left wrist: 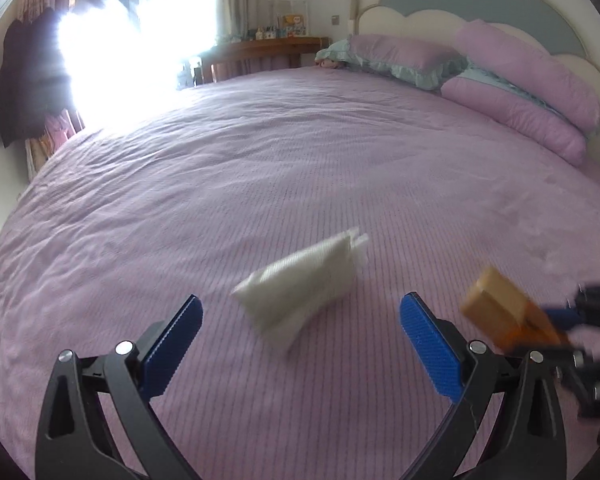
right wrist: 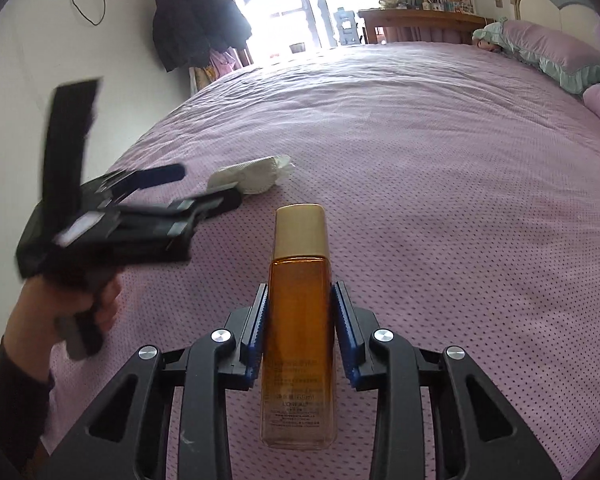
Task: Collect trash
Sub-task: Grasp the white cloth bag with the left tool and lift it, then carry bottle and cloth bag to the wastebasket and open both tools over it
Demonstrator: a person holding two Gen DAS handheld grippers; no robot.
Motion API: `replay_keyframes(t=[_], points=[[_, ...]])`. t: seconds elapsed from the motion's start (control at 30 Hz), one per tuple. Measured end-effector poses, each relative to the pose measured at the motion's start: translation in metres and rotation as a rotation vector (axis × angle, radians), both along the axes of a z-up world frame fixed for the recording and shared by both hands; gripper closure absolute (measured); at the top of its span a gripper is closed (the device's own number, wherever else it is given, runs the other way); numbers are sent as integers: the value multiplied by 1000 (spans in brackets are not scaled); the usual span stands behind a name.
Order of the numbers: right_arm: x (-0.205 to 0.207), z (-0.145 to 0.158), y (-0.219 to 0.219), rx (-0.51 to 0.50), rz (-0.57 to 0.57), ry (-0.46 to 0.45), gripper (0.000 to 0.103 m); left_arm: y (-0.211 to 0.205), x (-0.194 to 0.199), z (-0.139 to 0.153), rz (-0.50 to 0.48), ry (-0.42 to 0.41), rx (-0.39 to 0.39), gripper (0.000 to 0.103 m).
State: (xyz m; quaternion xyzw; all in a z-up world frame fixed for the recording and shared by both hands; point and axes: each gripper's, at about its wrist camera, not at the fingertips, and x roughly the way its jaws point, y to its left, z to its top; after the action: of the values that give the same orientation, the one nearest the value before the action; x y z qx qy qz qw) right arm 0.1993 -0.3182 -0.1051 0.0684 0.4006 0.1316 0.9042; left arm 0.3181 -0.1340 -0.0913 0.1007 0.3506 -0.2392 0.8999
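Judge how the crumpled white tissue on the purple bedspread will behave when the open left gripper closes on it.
The crumpled white tissue looks thin and creased, so it will likely squash flat rather than resist. It probably weighs almost nothing. Lying loose on the purple bedspread, it may slide if the left gripper nudges it first.

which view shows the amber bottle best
The right wrist view: the amber bottle fills the centre, sharp, gold cap and label visible, clamped between the jaws. The left wrist view catches it only blurred at the right edge.
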Motion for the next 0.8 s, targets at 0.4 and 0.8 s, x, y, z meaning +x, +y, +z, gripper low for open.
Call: replay_keyframes(t=[0.4, 0.8], points=[[-10, -7, -18, 37, 2, 5, 72, -13, 29, -20, 22, 108, 17, 63], [-70, 2, -18, 35, 10, -10, 72, -7, -86, -2, -81, 84, -68, 66]])
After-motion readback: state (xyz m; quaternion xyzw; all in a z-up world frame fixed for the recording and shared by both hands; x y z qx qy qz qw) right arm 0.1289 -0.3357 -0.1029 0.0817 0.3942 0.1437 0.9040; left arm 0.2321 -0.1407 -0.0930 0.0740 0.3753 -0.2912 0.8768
